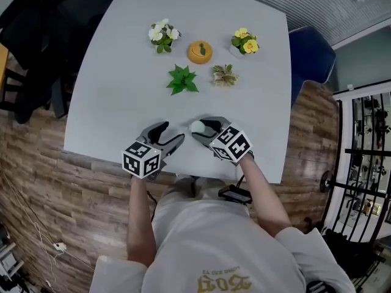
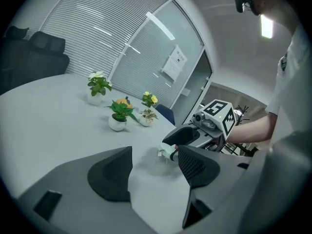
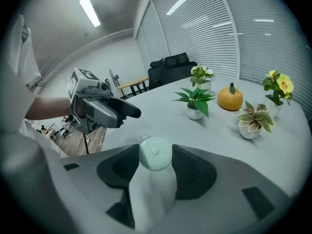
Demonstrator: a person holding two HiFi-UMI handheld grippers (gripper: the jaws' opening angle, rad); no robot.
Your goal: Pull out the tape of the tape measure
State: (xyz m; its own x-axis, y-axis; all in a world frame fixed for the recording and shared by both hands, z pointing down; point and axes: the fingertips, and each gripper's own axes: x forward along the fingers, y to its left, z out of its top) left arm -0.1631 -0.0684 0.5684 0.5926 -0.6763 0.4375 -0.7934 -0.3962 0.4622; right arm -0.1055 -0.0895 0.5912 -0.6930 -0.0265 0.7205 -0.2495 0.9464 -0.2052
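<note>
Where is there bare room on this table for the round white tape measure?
Bare: the grey table's left half, from the white-flowered potted plant to the near edge, and the right strip nearer than the yellow-flowered potted plant. Crowded: far middle, round the orange pumpkin ornament and green leafy plant.

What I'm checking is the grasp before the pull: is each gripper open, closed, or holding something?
Left gripper: open, nothing between its jaws.
Right gripper: closed on the tape measure.
</note>
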